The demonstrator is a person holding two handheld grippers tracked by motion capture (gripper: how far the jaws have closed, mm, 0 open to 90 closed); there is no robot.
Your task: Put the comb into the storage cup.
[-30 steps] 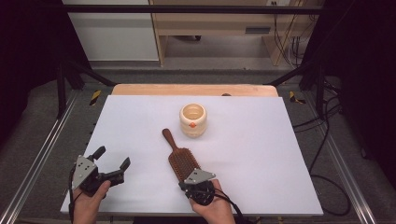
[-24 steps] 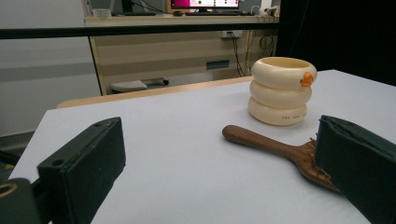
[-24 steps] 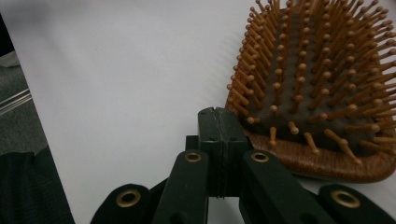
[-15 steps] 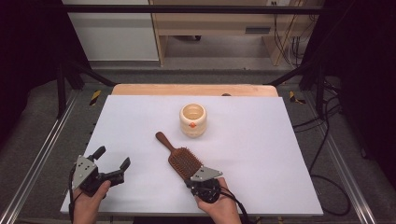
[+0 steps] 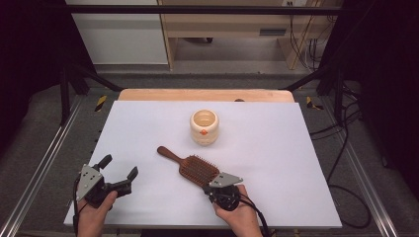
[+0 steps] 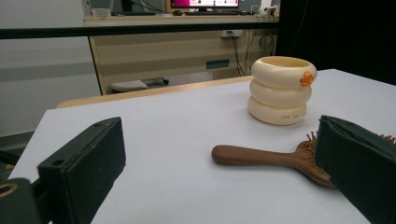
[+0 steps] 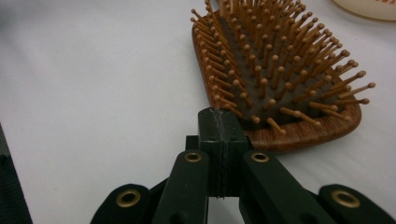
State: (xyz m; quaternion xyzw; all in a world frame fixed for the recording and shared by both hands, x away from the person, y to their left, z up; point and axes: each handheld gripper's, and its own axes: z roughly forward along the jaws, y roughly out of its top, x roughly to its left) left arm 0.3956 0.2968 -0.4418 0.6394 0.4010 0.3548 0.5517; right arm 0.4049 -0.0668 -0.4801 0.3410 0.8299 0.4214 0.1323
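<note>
My right gripper (image 5: pixel 217 183) sits nearest me, its jaws pressed flat together with nothing between them, the tips against the near rim of the wooden hairbrush (image 5: pixel 190 165). In the right gripper view the closed tips (image 7: pixel 219 122) cover the brush's (image 7: pixel 280 79) nearest corner, so I cannot tell for certain whether they touch the wood or rest just over it. That view also cuts off the brush's handle and far end, and only a sliver of the cream pot (image 7: pixel 369 7) shows at the top edge.

My left gripper (image 5: pixel 116 175) rests near the table's front left corner, jaws standing wide apart and holding nothing. In the left gripper view its far pad (image 6: pixel 359 163) hides most of the brush head, leaving the handle (image 6: pixel 254 155) and a few bristles in sight.

The brush lies bristles up on the white table (image 5: pixel 276 148), slanting from my right gripper up and left, its handle pointing toward the table's left side. It lies well apart from my left gripper, with bare table between them.

Beyond it, the cream ringed pot (image 5: pixel 204 127) stands upright near the table's middle, just clear of the brush, a small orange figure on its rim. There's open table on both sides of the pot and behind it, up to the wooden strip (image 5: pixel 205 95) along the far edge. The right side of the table is bare out to its edge.
</note>
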